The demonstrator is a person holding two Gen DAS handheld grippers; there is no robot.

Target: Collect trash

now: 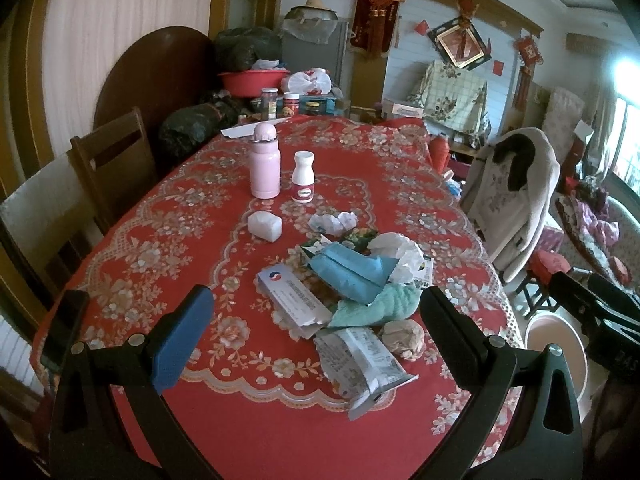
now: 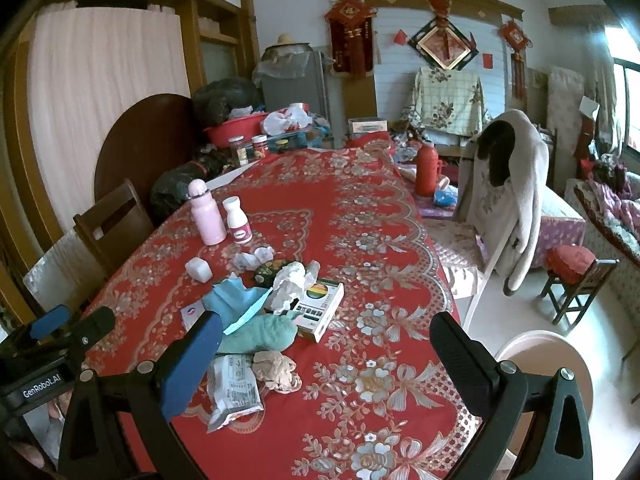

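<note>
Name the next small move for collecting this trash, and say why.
Probably lower the right gripper onto the crumpled brown paper ball. Both grippers are open and empty, that ball lies nearest the right one at the pile's near edge, and the bin stands just right of the table.

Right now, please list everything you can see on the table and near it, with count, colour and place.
pink bottle: 1, pink, far left of table, upright
white pill bottle: 1, white with red label, beside the pink bottle
white block: 1, white, in front of the bottles
crumpled tissues: 1 clump, white, behind the pile
blue mask: 1, blue, on the pile
teal cloth: 1, teal, front of pile
medicine box: 1, white with coloured stripes, right of pile
foil wrapper: 1, silver-white, nearest edge
beige wad: 1, beige, beside the wrapper
bin: 1, pale pink, on the floor, right of table
left gripper: jaws open
right gripper: jaws open
</note>
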